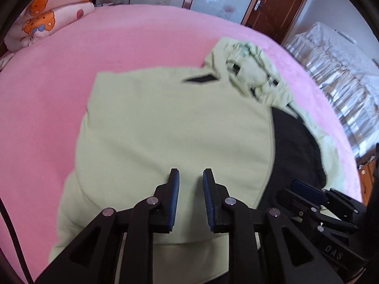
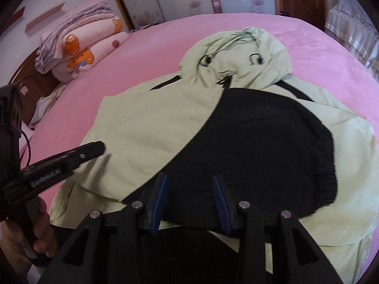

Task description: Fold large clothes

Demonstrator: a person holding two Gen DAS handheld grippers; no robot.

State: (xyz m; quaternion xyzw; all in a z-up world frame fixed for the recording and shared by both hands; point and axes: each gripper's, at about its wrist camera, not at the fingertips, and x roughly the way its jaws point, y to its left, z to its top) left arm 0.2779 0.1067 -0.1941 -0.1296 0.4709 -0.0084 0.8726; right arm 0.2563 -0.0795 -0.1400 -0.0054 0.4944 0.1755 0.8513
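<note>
A pale green hooded jacket (image 1: 165,118) (image 2: 146,123) lies spread on the pink bed (image 1: 118,35) (image 2: 154,54), with its hood (image 2: 236,52) at the far end. Its black lining (image 2: 260,142) (image 1: 296,146) shows on the right side. My left gripper (image 1: 190,174) hovers over the green panel near the hem, jaws a little apart with nothing between them. My right gripper (image 2: 190,177) stands over the near edge of the black lining, jaws apart, no cloth pinched. Each gripper also shows in the other's view: the left gripper (image 2: 94,149) side-on, the right gripper (image 1: 305,189) at lower right.
Folded pink quilts (image 1: 47,16) (image 2: 80,49) are stacked at the bed's far left corner. A brown door (image 1: 274,7) and wardrobe panels stand beyond the bed. White-covered furniture (image 1: 336,66) runs along the right. A hand (image 2: 42,232) holds the left gripper's handle.
</note>
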